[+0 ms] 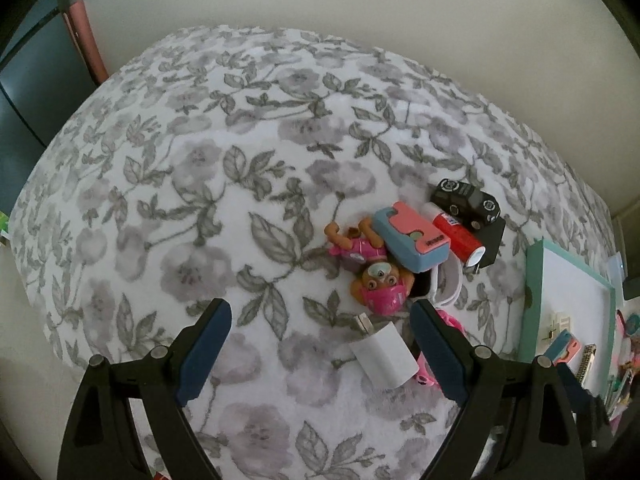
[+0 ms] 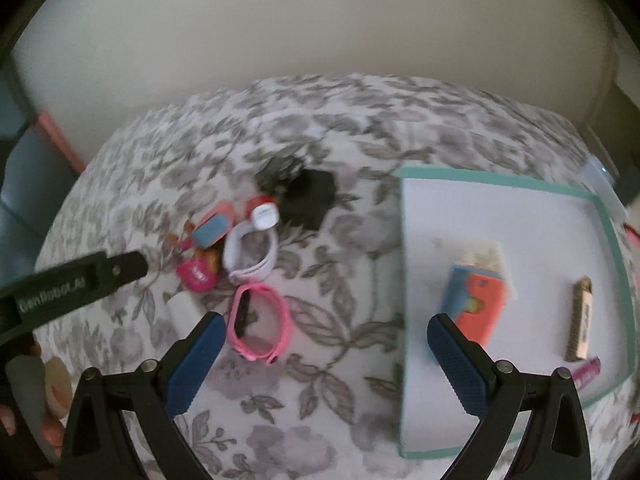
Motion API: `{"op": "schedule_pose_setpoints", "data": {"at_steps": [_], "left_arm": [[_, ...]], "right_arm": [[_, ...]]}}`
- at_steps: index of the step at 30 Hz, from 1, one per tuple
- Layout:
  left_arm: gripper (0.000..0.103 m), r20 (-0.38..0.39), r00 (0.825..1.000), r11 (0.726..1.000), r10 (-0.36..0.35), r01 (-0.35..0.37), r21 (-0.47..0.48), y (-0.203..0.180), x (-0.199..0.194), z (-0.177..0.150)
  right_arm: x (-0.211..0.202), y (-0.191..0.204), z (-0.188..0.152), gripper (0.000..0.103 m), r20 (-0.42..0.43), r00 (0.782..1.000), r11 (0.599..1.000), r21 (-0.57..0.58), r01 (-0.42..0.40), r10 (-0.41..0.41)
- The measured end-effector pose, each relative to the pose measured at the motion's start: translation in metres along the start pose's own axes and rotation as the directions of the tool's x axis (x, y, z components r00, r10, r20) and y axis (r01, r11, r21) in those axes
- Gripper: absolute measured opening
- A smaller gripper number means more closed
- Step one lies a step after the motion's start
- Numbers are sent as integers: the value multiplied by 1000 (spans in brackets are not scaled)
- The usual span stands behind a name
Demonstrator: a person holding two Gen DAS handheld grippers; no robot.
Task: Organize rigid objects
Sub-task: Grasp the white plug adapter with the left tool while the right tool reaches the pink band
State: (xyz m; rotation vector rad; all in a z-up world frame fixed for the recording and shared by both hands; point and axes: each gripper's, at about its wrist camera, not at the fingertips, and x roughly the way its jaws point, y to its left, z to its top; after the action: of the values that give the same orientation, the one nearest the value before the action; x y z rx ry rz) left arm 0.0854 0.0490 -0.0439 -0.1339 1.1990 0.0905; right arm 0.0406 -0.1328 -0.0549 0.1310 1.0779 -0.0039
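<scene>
In the left wrist view, the left gripper (image 1: 320,344) hangs over a floral blanket (image 1: 168,184), its jaws spread wide and holding nothing. A white charger (image 1: 384,360) lies between the fingertips, touching neither pad as far as can be seen. At 1 o'clock from it a toy pup (image 1: 372,264) lies beside a blue-and-pink case (image 1: 412,236), a red tube (image 1: 456,236) and a black car (image 1: 468,200), all bunched together. The tray (image 1: 536,280) sits at 3 o'clock, at the edge of the picture.

In the right wrist view, which is blurred, the right gripper (image 2: 320,348) also stands wide open and empty. A pink band (image 2: 260,324) lies on the blanket just beside its left finger, with a white band (image 2: 252,256) at 12 o'clock from it. The tray (image 2: 500,188) fills the right side and holds a second case (image 2: 480,304) and a tan bar (image 2: 580,328). The left gripper's arm (image 2: 76,284) enters at 9 o'clock.
</scene>
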Motion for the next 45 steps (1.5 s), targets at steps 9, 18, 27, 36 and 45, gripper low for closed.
{"op": "schedule_pose_setpoints", "data": {"at_steps": [9, 18, 27, 36, 45], "left_arm": [[91, -89, 996, 1000, -25, 24, -8, -2, 26, -5], [91, -115, 993, 999, -36, 37, 0, -7, 33, -7], [91, -154, 988, 1000, -25, 26, 3, -13, 44, -10], [90, -190, 981, 998, -42, 32, -55, -6, 57, -12], [73, -235, 964, 990, -126, 109, -85, -5, 68, -19]], "right_arm": [[33, 12, -9, 102, -83, 996, 997, -76, 29, -35], [51, 27, -14, 102, -115, 992, 985, -168, 32, -51], [66, 29, -18, 102, -144, 988, 979, -200, 27, -57], [77, 33, -13, 102, -114, 993, 981, -196, 3, -25], [75, 37, -6, 90, -89, 996, 980, -199, -16, -2]]}}
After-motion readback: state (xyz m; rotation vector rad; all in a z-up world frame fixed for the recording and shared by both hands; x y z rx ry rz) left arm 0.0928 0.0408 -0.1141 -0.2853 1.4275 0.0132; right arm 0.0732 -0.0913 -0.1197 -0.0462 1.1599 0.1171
